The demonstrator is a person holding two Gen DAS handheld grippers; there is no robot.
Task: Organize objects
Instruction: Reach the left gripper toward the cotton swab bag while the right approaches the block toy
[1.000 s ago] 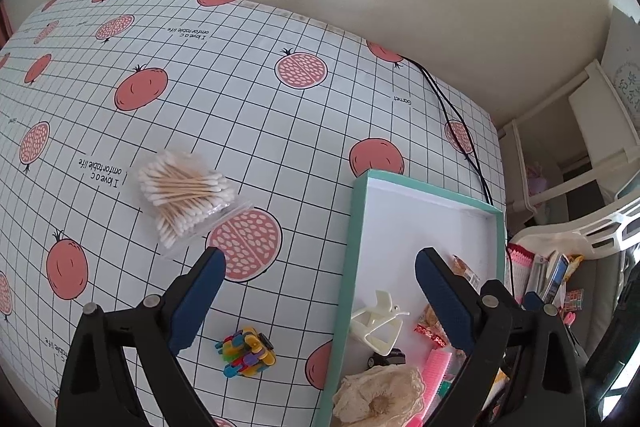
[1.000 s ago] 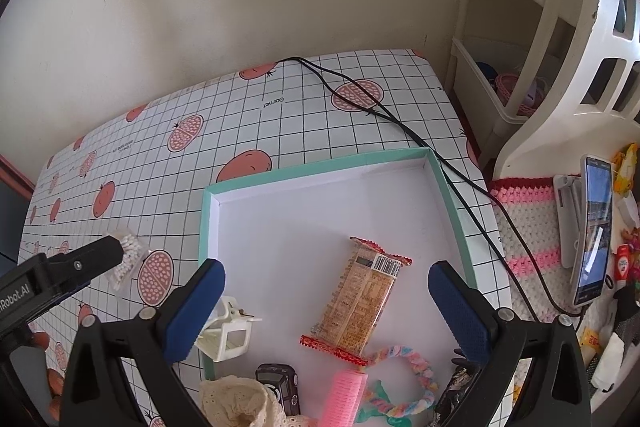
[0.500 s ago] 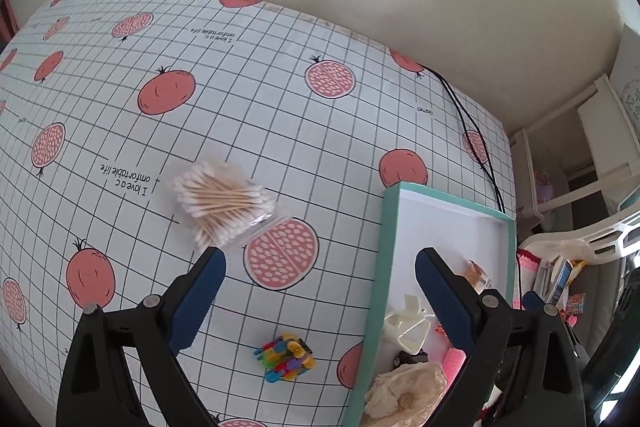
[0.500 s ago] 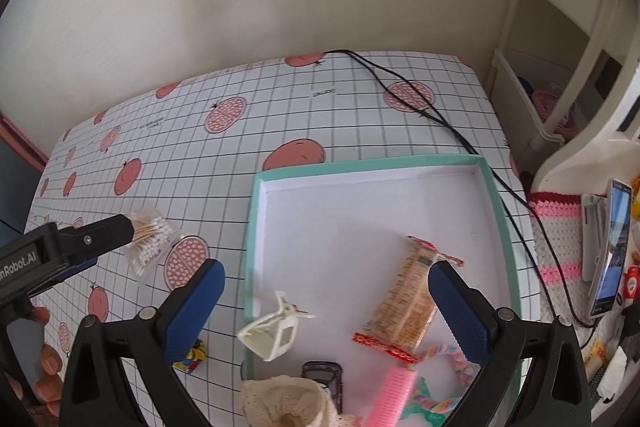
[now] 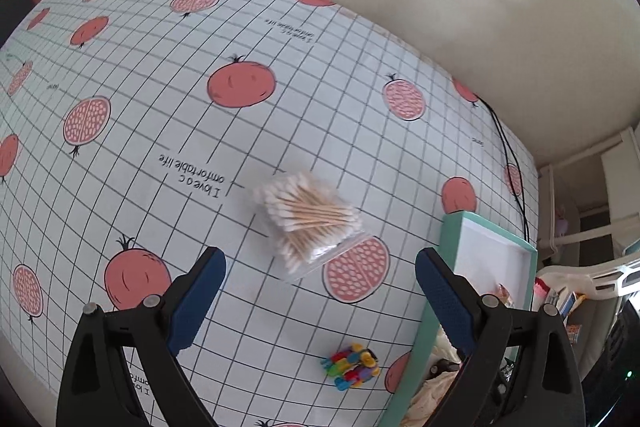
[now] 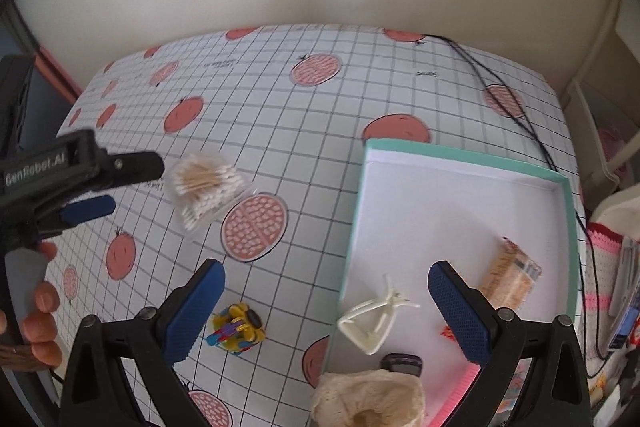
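A clear bag of cotton swabs (image 5: 310, 219) lies on the pomegranate-print tablecloth, just ahead of my open left gripper (image 5: 320, 291), which holds nothing. The same swab bag (image 6: 206, 189) shows at the left of the right wrist view, beside the left gripper (image 6: 102, 183). A small multicoloured toy (image 5: 352, 367) (image 6: 236, 329) rests nearer, left of the teal-rimmed white tray (image 6: 566, 227) (image 5: 448, 255). My open right gripper (image 6: 326, 311) hovers over the tray's near left corner. Inside the tray lie a white hair claw (image 6: 372, 321), a snack packet (image 6: 510, 275), a lace cloth (image 6: 370, 401) and a pink comb (image 6: 460, 395).
A black cable (image 6: 520, 119) runs along the table's right side behind the tray. A white chair and shelf with clutter (image 5: 580, 291) stand off the right edge. A hand (image 6: 36, 323) grips the left tool. A cream wall backs the table.
Both views have swung left: the swab bag now sits centred ahead of the left gripper, and the tray has slid right. The right view now takes in the toy and swabs.
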